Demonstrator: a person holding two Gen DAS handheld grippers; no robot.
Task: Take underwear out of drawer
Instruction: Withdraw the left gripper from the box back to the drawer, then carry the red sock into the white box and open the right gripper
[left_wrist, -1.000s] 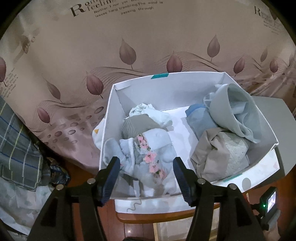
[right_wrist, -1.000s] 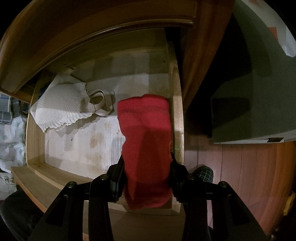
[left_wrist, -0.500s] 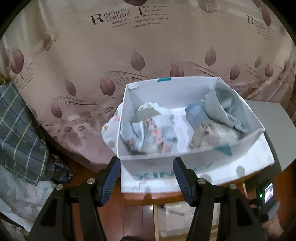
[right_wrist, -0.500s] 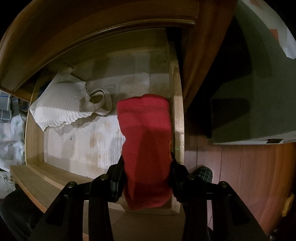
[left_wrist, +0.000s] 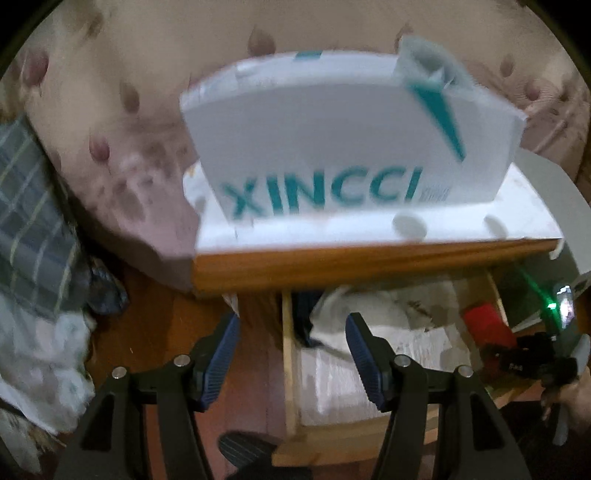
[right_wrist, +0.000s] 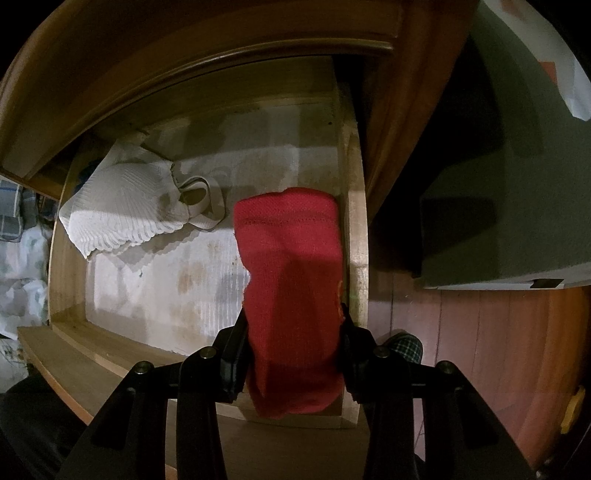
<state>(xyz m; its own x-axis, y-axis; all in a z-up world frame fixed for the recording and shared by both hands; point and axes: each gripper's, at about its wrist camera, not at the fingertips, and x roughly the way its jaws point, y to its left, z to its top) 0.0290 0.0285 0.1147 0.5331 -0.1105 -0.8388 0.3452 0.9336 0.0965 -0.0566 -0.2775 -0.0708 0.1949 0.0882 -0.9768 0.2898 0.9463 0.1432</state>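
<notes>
A wooden pull-out drawer (right_wrist: 207, 258) with a pale, stained lining stands open under a brown wooden cabinet top (right_wrist: 184, 66). The right gripper (right_wrist: 293, 332) is clamped on a folded red knitted underwear piece (right_wrist: 291, 266) at the drawer's right side. A white ribbed garment (right_wrist: 122, 206) lies at the far left of the drawer. Reddish wood flooring (right_wrist: 480, 332) runs to the right. The left gripper (left_wrist: 291, 347) has its jaws apart and empty, before a white cardboard box with teal lettering (left_wrist: 351, 147) on the cabinet, with leaf-patterned fabric (left_wrist: 110, 110) behind.
</notes>
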